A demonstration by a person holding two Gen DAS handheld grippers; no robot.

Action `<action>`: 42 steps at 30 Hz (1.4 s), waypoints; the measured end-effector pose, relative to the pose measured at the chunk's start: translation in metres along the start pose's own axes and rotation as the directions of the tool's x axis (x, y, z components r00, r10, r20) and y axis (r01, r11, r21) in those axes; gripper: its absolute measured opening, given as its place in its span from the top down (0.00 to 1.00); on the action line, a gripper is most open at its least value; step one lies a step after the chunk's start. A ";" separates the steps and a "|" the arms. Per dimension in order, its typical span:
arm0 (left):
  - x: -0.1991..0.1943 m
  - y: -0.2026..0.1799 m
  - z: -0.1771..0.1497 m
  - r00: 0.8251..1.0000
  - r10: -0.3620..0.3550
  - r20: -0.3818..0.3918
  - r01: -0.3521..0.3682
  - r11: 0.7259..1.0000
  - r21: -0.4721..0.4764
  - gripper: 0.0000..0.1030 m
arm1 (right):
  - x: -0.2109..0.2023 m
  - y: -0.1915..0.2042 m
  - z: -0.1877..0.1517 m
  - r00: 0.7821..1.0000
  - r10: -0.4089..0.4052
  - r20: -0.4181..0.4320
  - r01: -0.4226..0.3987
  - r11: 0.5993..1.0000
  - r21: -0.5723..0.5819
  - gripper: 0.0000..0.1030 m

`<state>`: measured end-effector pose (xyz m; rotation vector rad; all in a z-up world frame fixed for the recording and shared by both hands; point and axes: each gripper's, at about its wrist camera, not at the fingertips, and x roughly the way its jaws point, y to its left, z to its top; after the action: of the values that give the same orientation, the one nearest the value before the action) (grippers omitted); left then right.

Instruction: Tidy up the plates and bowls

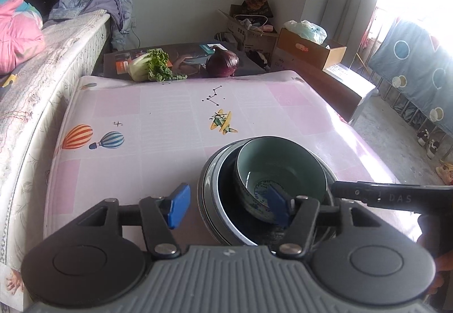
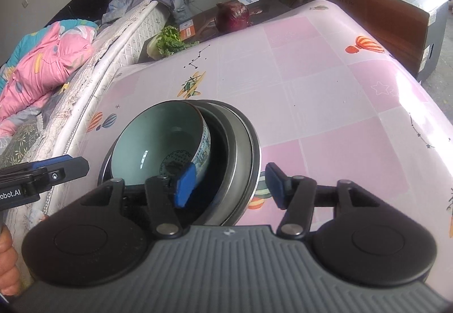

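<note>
A pale green bowl point(image 1: 279, 165) with a blue patterned outside sits tilted inside a stack of dark plates point(image 1: 215, 191) on the pink table. My left gripper point(image 1: 226, 205) is open, its jaws straddling the left rim of the stack, one pad outside and one over the bowl. In the right wrist view the bowl point(image 2: 158, 140) and stack point(image 2: 240, 148) lie just ahead. My right gripper point(image 2: 229, 185) is open, straddling the right rim of the stack. Neither gripper holds anything.
The pink patterned tablecloth point(image 1: 158, 114) covers the table. A green leafy cabbage point(image 1: 150, 66) and a purple cabbage point(image 1: 222, 62) lie on a dark board beyond the far edge. A bed point(image 1: 34, 78) runs along the left. Cardboard boxes point(image 1: 308, 48) stand at the back right.
</note>
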<state>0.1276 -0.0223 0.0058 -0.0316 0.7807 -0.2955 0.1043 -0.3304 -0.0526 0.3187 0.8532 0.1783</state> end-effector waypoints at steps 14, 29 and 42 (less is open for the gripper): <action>-0.069 -0.005 -0.030 0.988 0.076 0.137 -0.082 0.996 0.041 0.00 | -0.120 0.030 -0.059 0.965 -0.043 0.257 0.097 0.975 -0.199 0.01; -0.074 -0.016 -0.054 0.951 0.278 0.131 -0.287 0.956 0.056 0.00 | -0.135 0.067 -0.086 0.949 -0.162 0.272 0.224 0.950 -0.216 0.01; -0.041 0.000 -0.059 0.964 0.253 -0.086 -0.255 0.967 -0.013 0.00 | -0.090 0.070 -0.074 0.978 -0.163 0.127 0.186 0.964 -0.191 0.01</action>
<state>0.0592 -0.0065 -0.0078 0.0587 0.8619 -0.0435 -0.0126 -0.2753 -0.0097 0.0609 0.7423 0.0806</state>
